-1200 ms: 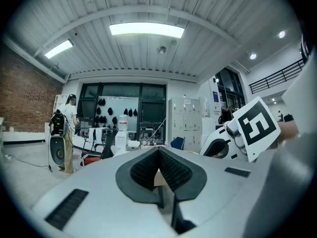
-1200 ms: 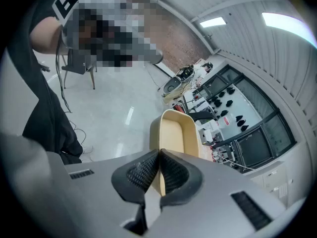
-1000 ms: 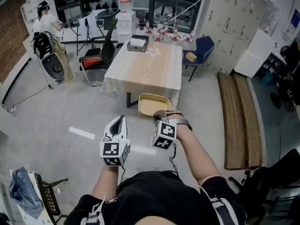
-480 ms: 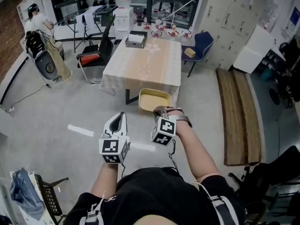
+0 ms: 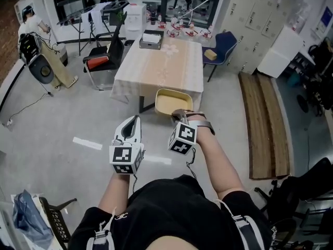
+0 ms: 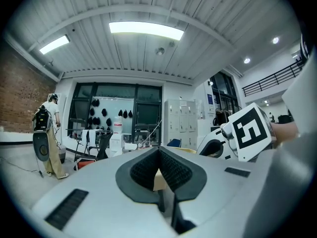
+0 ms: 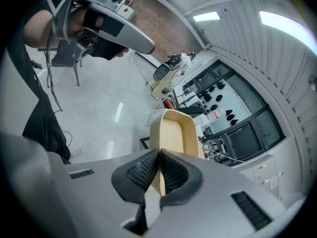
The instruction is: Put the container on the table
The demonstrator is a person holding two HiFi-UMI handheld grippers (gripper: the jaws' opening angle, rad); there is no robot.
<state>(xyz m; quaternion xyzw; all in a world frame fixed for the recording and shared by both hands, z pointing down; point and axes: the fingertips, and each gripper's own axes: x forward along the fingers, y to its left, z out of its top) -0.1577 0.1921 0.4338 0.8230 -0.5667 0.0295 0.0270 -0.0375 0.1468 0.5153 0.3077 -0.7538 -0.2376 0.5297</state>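
A shallow yellow container [image 5: 173,102] hangs in the air just short of the near end of the cloth-covered table [image 5: 161,66]. My right gripper [image 5: 177,117] is shut on the container's near rim, and in the right gripper view the pads [image 7: 171,175] pinch that container wall [image 7: 174,133] edge-on. My left gripper [image 5: 133,122] is held beside it on the left, apart from the container, with its jaws together and nothing in them [image 6: 159,158]. The left gripper [image 7: 116,26] also shows at the top left of the right gripper view.
A grey box [image 5: 151,39] sits at the table's far end. A black chair [image 5: 104,61] stands left of the table and a blue chair [image 5: 218,48] right of it. Wooden boards [image 5: 265,124] lie on the floor at right. A person [image 5: 28,27] stands far back left.
Both grippers and the container have moved forward toward the table's near end. The grip on the container is unchanged.
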